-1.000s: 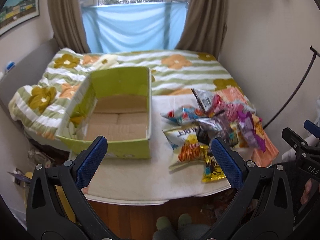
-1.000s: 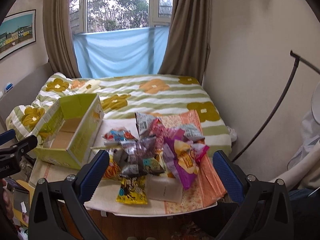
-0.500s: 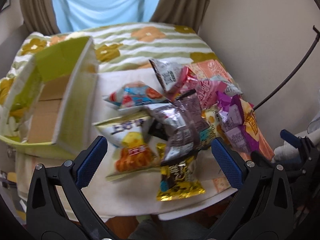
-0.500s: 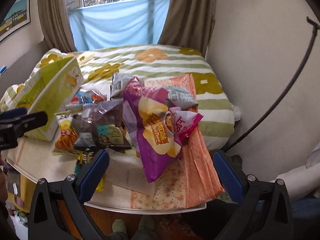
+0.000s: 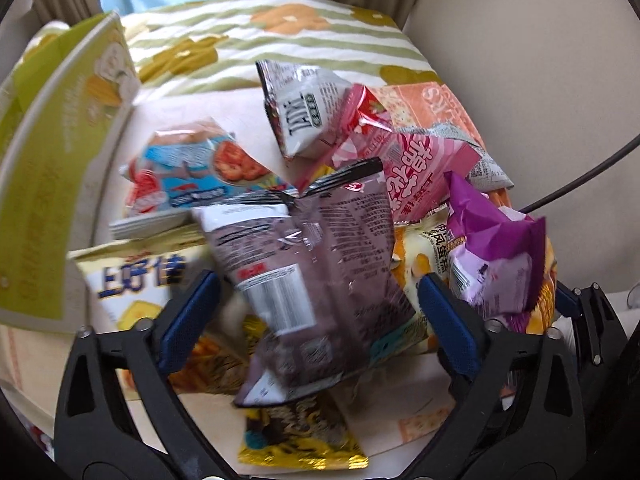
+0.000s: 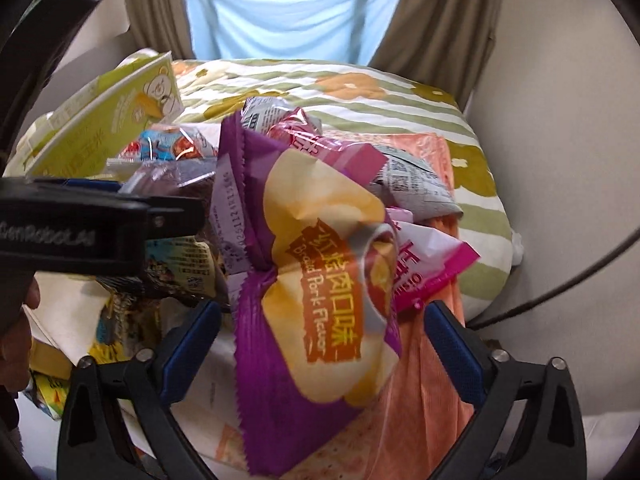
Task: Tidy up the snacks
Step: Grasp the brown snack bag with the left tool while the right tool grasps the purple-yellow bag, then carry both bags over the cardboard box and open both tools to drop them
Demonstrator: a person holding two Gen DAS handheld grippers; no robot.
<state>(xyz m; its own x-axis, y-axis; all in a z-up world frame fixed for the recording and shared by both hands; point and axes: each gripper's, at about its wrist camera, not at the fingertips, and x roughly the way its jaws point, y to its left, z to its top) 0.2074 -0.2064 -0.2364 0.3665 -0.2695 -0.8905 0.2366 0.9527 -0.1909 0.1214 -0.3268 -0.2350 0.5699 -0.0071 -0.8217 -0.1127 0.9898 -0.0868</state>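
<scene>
A heap of snack bags lies on a cloth-covered table. In the left wrist view my left gripper (image 5: pixel 318 320) is open, its blue pads either side of a dark brown bag (image 5: pixel 316 276) on top of the heap. A yellow chip bag (image 5: pixel 136 284), a blue-red bag (image 5: pixel 192 180), a pink bag (image 5: pixel 416 168) and a purple bag (image 5: pixel 492 256) lie around it. In the right wrist view my right gripper (image 6: pixel 320 348) is open around the purple-and-yellow pork flavour bag (image 6: pixel 316 280). The left gripper's black body (image 6: pixel 80 228) reaches in from the left.
An open green cardboard box (image 5: pixel 52 184) stands at the left of the table, also in the right wrist view (image 6: pixel 108 120). A bed with a striped floral quilt (image 6: pixel 360 92) lies behind. An orange cloth (image 6: pixel 424 380) hangs over the table's right edge. A wall is at the right.
Both grippers have moved forward and down onto the heap. The left one swung right from the green box to the dark brown bag. The right one closed in on the purple bag.
</scene>
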